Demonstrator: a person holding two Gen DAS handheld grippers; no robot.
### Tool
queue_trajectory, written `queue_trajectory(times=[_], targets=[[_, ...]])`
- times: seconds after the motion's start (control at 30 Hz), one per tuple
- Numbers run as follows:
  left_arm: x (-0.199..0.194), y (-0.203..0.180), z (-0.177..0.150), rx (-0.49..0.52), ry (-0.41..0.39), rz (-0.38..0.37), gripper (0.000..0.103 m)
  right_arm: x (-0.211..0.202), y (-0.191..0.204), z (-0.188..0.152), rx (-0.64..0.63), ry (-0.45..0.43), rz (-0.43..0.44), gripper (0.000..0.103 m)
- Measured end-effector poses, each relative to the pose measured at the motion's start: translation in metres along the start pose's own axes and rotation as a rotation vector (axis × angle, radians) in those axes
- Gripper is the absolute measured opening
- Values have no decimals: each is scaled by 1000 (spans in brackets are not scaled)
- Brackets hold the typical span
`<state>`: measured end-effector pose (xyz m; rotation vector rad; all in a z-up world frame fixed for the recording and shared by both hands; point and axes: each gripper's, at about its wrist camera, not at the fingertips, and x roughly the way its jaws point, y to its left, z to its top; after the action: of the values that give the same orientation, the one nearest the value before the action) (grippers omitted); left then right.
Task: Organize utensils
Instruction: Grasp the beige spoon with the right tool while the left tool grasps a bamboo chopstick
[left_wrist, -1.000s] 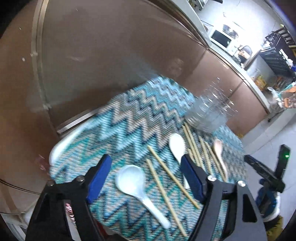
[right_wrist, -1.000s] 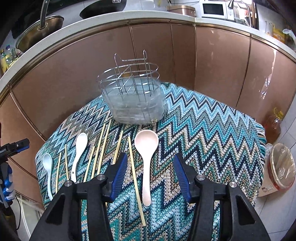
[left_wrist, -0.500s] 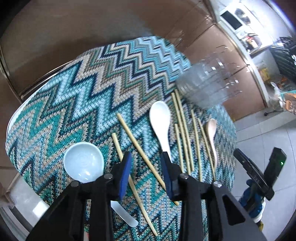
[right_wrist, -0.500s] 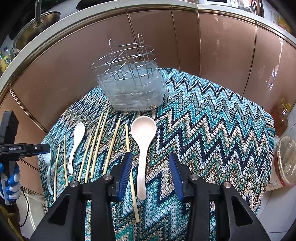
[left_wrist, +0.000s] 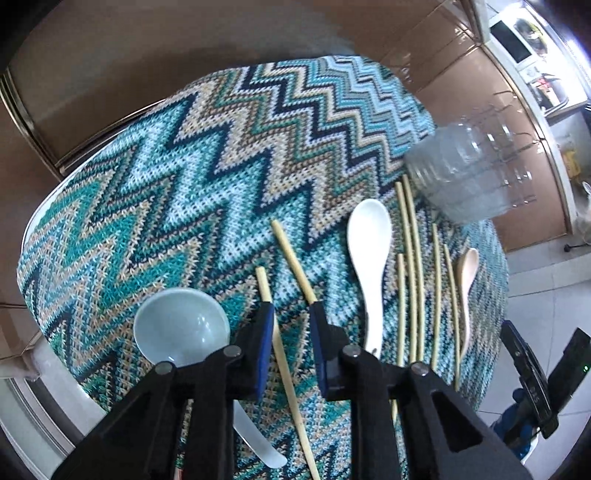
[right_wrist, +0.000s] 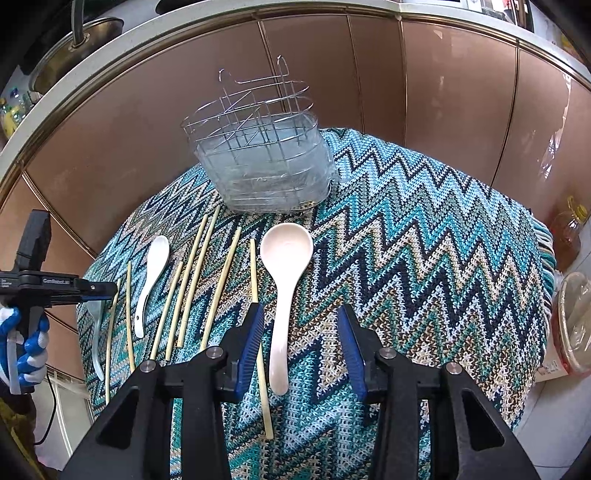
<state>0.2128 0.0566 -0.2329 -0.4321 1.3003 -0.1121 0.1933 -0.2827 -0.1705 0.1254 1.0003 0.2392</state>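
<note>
Closing in on the far-left chopstick (left_wrist: 286, 354), the left gripper (left_wrist: 291, 328) has its blue fingers (left_wrist: 264, 343) narrowing with the stick lying between them, and I can't yet see the pads pressing on it. The pale blue spoon (left_wrist: 181, 325) lies just beside, at about nine o'clock of those fingers, and a second chopstick (left_wrist: 293, 258) runs under the other finger at one o'clock, so I'd judge the danger is nipping both sticks or nudging the spoon bowl; squaring the fingers across the one stick before closing fully would serve best. Moving rightward over the zigzag cloth (left_wrist: 207, 184) on the tabletop, a white spoon (left_wrist: 369, 251) and a row of further chopsticks (left_wrist: 410, 280) lie side by side. Next, the right gripper (right_wrist: 301, 343) hangs with its fingers (right_wrist: 253, 343) spread, the pink spoon (right_wrist: 282, 295) lying between them ungripped and a lone chopstick (right_wrist: 255, 288) passing under the left finger. It ought to take the handle, not the wide bowl, I'd say. The wire caddy (right_wrist: 262, 170) stands empty at twelve o'clock from that gripper, where everything presumably ends upright. A gloved hand (right_wrist: 22, 343) shows at the left edge.
</note>
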Motion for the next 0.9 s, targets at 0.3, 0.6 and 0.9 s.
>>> queue_trajectory(times=[0.3,0.6,0.9], targets=[[8,4,1,-25,24,24,15,12,8,12,-39,37,58,34],[14,0,4,-25,31,22,13,50,6,36,-55,107,60,22],[15,6,7,-47,52,16,10,86,-13,59,-85,173,137,23]])
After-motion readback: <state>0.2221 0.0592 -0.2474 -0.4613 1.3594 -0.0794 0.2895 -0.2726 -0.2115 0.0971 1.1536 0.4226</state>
